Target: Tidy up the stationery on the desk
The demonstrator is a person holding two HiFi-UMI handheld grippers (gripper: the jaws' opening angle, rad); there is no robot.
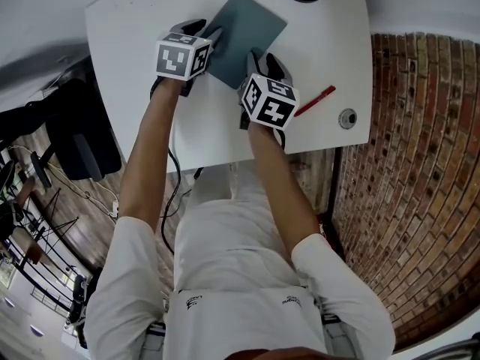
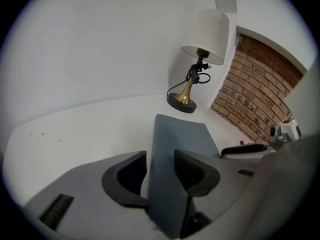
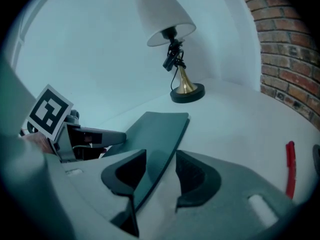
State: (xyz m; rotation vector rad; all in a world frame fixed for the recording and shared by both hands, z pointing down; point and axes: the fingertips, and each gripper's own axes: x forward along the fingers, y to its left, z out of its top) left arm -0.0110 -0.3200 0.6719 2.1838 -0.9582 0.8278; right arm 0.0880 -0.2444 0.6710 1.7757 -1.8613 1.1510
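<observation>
Head view: thin grey-blue notebook (image 1: 247, 32) on the white bench (image 1: 127, 36), near the middle. Probably light, fairly stiff, smooth-covered, so prone to slipping. Best pinched at both near corners. Left gripper (image 2: 160, 165) and right gripper (image 3: 160, 168) jaws spread, straddling that edge without clamping.

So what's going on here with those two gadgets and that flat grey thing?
A person is tidying a white desk with a gripper in each hand. The left gripper and the right gripper are both at the near edge of a grey-blue notebook, which runs between their jaws. The jaws stand wide open, not pressing on it. A red pen lies off to the right.
</observation>
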